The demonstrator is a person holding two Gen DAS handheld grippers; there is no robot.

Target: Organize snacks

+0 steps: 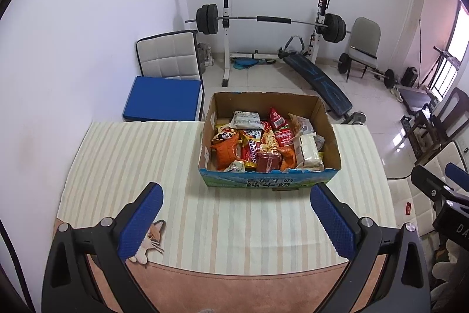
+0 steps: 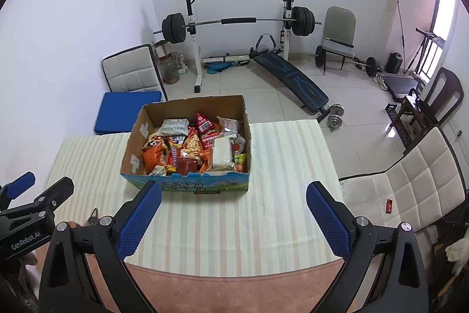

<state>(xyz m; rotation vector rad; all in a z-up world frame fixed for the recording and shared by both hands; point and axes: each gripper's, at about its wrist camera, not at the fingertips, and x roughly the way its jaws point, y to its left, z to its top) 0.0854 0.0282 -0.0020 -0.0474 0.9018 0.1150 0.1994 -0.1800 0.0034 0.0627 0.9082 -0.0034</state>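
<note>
- The box (image 1: 269,184) stands on the striped cloth (image 1: 140,160) toward the far edge of the table, its top flaps gone and its printed front wall facing us.
- Inside it the snacks (image 1: 263,143) lie heaped in 1 loose pile, bags overlapping at all angles; none shows on the cloth outside the box.
- That pile would fit snacks waiting to be sorted out, or snacks gathered in and done with; the scene alone doesn't settle which.
- The left gripper (image 1: 236,220) hangs over the near cloth, its blue pads wide apart and nothing between them.
- The right gripper (image 2: 233,220) is the same: spread wide, empty, short of the box.
- Handling, as I'd judge it: the foil and plastic bags look light, puffy and slick, so a pinch on a crimped end seam should hold better than a squeeze on the belly, which could crush what is inside or slide off.
- The white pack (image 1: 309,150) at the right looks firmer and blockier; gripping across its narrow sides seems safest.
- The orange bag (image 1: 225,151) at the left stands partly up, so its top edge is easy to reach.
- The box itself is thin card and likely to slide on the cloth if nudged.
</note>
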